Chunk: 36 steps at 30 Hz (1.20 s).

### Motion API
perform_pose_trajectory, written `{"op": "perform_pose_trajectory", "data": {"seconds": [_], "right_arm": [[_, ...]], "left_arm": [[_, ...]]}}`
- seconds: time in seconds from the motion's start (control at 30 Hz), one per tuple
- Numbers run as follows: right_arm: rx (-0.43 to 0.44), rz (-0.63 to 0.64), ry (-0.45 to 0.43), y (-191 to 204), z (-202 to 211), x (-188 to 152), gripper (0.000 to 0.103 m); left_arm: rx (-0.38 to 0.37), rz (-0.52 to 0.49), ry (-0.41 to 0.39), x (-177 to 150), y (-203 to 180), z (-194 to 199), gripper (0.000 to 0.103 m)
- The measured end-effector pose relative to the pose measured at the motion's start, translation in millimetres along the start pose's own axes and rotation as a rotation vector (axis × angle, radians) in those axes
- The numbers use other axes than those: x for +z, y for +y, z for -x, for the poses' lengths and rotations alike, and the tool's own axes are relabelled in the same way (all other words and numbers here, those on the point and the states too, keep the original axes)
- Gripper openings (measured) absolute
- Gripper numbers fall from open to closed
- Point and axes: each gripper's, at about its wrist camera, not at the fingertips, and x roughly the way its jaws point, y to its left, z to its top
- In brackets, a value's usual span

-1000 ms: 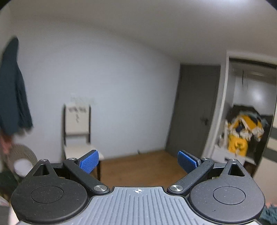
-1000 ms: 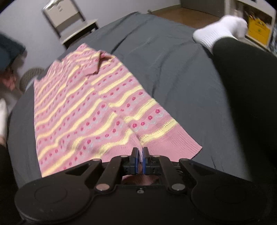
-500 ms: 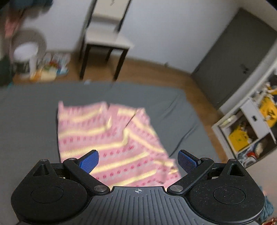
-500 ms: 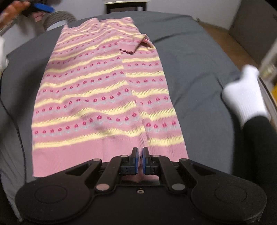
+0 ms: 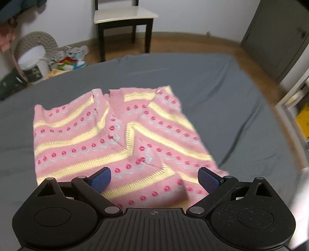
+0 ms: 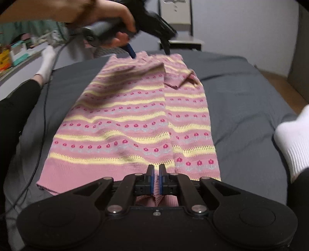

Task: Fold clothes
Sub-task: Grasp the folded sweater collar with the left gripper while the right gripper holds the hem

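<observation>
A pink knit sweater (image 6: pixel 135 119) with yellow stripes and red dots lies flat and lengthwise on a grey bed (image 6: pixel 241 100), its sleeves folded inward. My right gripper (image 6: pixel 156 177) is shut on the sweater's pink hem at the near end. In the left wrist view the same sweater (image 5: pixel 115 135) shows its V-neck end, with the left gripper (image 5: pixel 154 178) open just above it and nothing between its blue pads. The right wrist view also shows the left gripper (image 6: pixel 148 48), blurred, held by a hand (image 6: pixel 100 13) over the far collar end.
A white-seated chair (image 5: pixel 123 17) stands past the bed's far edge on the wood floor. A basket (image 5: pixel 32 56) and clutter sit at the far left. A leg in black with a white sock (image 6: pixel 291 139) rests on the bed at right, another sock (image 6: pixel 46 59) at left. A cable (image 6: pixel 41 123) trails along the left side.
The left gripper has tipped down from facing the wall and dropped close over the sweater's collar end. The right gripper has swung to line up with the sweater, still shut on the hem.
</observation>
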Motion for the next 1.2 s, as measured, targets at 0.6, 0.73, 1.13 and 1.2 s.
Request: {"op": "perform_pose_trajectory", "data": {"seconds": [0.6,0.73,1.13,1.2], "right_arm": [[0.010,-0.062,0.001,-27.3,-0.3,-6.8,0.037],[0.060,-0.111,0.055,-30.2,-3.1,-5.9,0.032],[0.116,-0.164,0.013,-35.6,14.8,-4.4,0.006],[0.139,-0.159,-0.014,-36.2,23.6,-3.4,0.006]], "left_arm": [[0.072,0.059,0.027,4.6,-4.7,-40.6,0.037],[0.054,0.089,0.006,2.8,6.7,-37.0,0.020],[-0.013,0.125,-0.066,0.1,20.6,-14.9,0.008],[-0.009,0.103,-0.069,3.9,18.8,-9.6,0.008]]}}
